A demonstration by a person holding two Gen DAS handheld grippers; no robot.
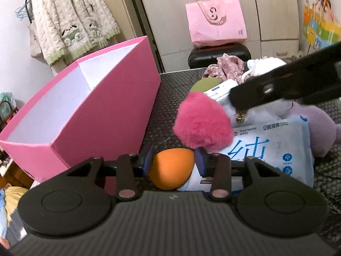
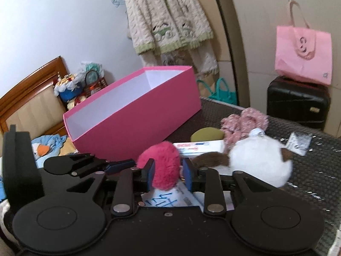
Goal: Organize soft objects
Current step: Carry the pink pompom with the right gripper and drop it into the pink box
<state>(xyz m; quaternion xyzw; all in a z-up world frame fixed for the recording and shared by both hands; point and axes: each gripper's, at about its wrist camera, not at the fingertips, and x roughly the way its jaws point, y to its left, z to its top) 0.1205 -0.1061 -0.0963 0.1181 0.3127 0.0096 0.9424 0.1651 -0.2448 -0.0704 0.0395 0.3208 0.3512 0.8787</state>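
Note:
My left gripper is shut on an orange egg-shaped sponge, just right of the open pink box. My right gripper is shut on a fluffy magenta pompom, which also shows in the left wrist view. The pink box stands empty to the left on the dark table. Beside the pompom lie a white and brown plush, a floral pink scrunchie, an olive green sponge and a wet wipes pack.
A small tissue pack lies behind the pompom. A lilac plush sits at the table's right. A black suitcase with a pink tote bag stands beyond the table. A cardigan hangs on the wall.

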